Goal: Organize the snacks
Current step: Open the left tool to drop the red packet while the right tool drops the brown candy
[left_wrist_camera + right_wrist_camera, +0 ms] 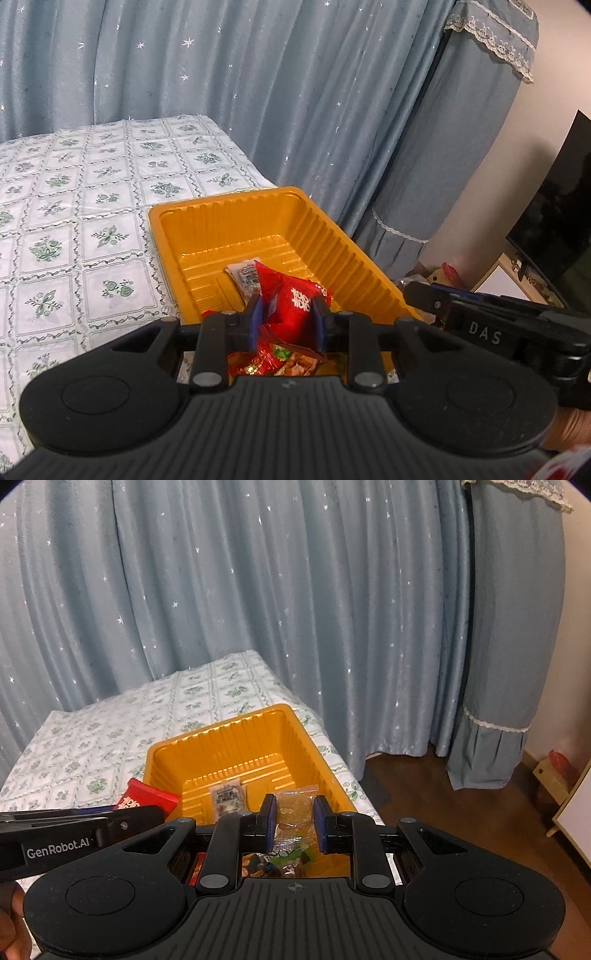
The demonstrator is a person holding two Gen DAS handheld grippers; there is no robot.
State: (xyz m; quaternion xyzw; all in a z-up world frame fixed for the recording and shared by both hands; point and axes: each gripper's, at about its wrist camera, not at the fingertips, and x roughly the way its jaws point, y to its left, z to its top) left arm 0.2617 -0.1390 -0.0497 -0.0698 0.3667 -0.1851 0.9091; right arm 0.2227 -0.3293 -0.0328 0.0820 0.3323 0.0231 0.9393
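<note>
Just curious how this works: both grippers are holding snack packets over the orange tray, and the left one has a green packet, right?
Not quite. The left gripper holds a red packet, not green, over the orange tray, as the left wrist view shows. The right gripper does hold a clear packet.

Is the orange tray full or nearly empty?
Partly filled. The orange tray shows bare ribbed floor at its far end; snack packets lie only at the near end.

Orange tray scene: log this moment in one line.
left gripper: shut on red snack packet | right gripper: shut on clear amber snack packet | both over ribbed orange plastic tray | small white sachet in tray
</note>
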